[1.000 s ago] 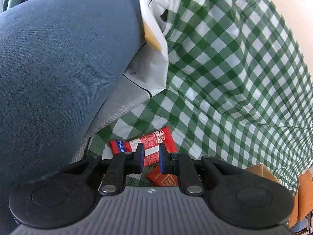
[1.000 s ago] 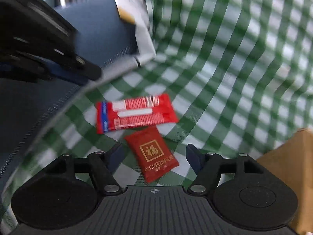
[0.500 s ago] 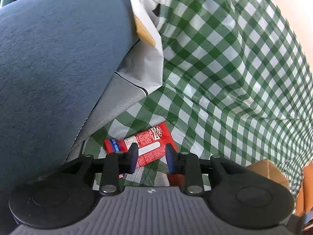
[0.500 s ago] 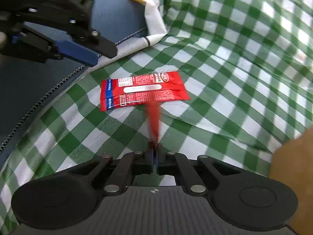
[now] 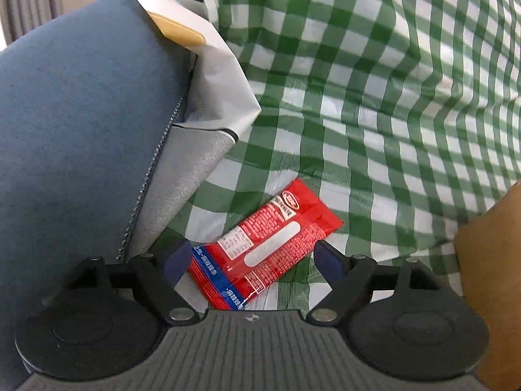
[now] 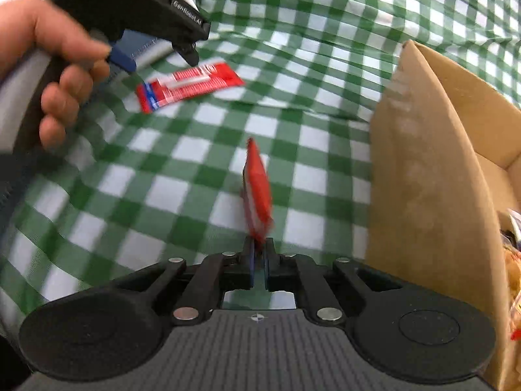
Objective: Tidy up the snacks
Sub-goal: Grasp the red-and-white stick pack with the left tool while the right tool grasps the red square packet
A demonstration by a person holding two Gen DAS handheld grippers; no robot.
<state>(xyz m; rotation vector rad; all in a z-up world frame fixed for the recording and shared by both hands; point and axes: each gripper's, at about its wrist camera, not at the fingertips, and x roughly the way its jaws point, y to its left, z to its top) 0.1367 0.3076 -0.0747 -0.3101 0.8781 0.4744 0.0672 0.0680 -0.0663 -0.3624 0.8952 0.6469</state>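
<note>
A long red and blue snack packet [image 5: 270,247] lies flat on the green checked cloth [image 5: 390,97]. My left gripper [image 5: 252,254] straddles it with its jaws opening, and the pads stand clear of the packet's ends. The right wrist view shows that same packet [image 6: 189,84] below the left gripper [image 6: 156,58], which a hand [image 6: 58,65] holds. My right gripper [image 6: 259,254] pinches the bottom edge of a small red packet [image 6: 257,192], which stands edge-on above the cloth. Its jaws are starting to open, and the pads still touch the packet.
A brown cardboard box [image 6: 433,176] stands open at the right, with wrapped snacks [image 6: 511,260] inside; its corner [image 5: 488,260] shows beside my left gripper. A blue-grey cushion [image 5: 81,130] and a white paper bag [image 5: 221,91] border the cloth on the left.
My left gripper opened wide and came down over the long packet. My right gripper shut on the small red packet, lifted it off the cloth and carried it right, up to the box.
</note>
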